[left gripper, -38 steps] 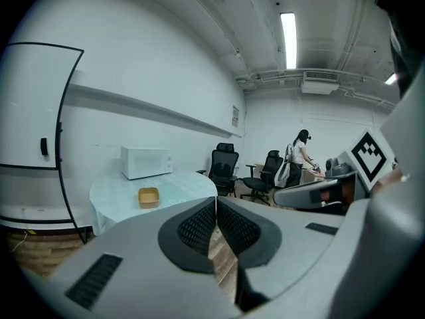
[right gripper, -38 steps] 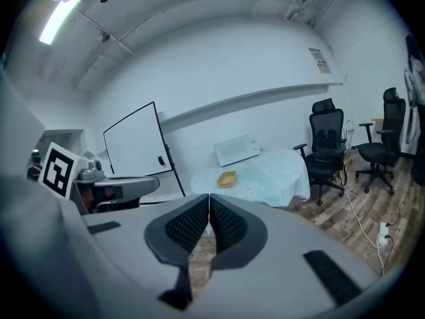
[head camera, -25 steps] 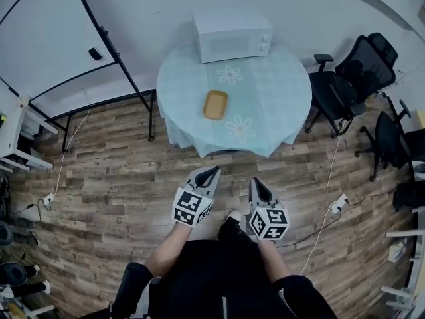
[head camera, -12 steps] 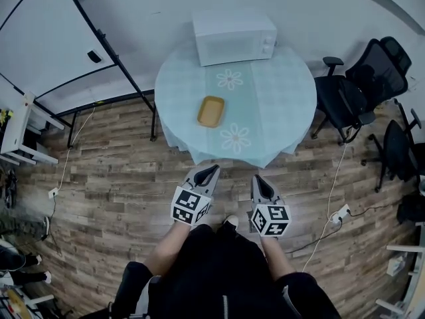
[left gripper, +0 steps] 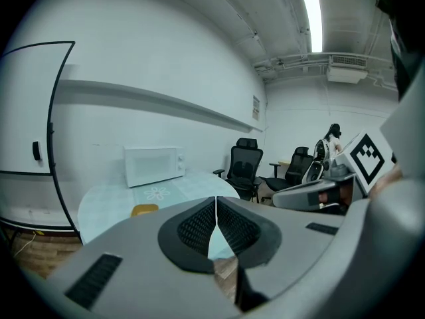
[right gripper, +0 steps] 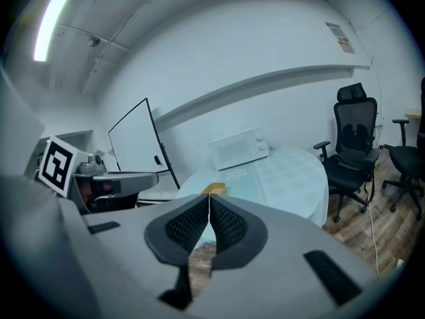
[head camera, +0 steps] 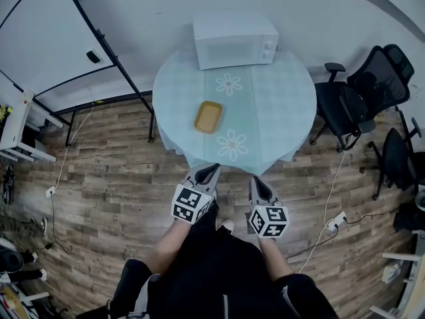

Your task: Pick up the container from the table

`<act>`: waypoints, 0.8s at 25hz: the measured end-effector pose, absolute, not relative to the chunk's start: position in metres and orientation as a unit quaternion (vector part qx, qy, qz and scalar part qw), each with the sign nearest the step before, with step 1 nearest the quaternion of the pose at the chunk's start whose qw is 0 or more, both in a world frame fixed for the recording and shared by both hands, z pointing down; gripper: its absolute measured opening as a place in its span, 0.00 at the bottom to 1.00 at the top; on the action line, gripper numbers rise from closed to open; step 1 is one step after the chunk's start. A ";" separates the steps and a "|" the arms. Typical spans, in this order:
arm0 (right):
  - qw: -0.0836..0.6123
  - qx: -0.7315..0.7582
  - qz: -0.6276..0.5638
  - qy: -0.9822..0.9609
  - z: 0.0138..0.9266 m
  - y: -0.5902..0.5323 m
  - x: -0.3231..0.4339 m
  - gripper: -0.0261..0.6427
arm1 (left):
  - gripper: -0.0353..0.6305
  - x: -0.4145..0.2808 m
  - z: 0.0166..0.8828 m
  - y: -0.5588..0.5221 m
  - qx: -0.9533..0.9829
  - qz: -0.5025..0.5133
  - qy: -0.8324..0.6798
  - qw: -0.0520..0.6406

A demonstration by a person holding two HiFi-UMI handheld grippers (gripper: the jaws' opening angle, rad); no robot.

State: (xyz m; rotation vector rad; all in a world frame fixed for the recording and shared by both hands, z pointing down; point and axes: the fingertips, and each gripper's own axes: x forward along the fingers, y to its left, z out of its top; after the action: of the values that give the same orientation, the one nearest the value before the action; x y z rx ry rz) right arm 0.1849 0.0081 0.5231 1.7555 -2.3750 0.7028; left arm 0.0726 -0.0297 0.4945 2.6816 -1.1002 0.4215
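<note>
A shallow yellow container (head camera: 208,116) lies on the round table (head camera: 279,105) with a pale blue cloth, left of the table's middle. It also shows as a yellow edge (left gripper: 143,210) in the left gripper view and as a small yellow patch (right gripper: 214,189) just above the jaws in the right gripper view. My left gripper (head camera: 214,169) and right gripper (head camera: 255,181) hover over the wooden floor just short of the table's near edge, both pointing toward it. Both are shut with nothing between the pads.
A white microwave (head camera: 234,40) stands at the table's far side. Black office chairs (head camera: 362,92) crowd the right. A whiteboard on a black frame (head camera: 46,42) stands at the left. Cables and a power strip (head camera: 335,218) lie on the floor at the right.
The table and container have drawn nearer to both grippers as the person stepped forward. Both grippers stay shut and empty.
</note>
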 end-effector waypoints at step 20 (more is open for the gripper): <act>0.064 0.584 0.230 -0.776 0.525 -0.101 0.166 0.08 | 0.08 0.067 0.502 -0.141 0.917 0.130 -0.358 0.118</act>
State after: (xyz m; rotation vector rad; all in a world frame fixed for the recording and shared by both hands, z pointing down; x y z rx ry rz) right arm 0.1656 -0.1011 0.5253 1.7634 -2.3422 0.6944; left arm 0.0675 -0.1414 0.5017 2.6834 -1.0470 0.3809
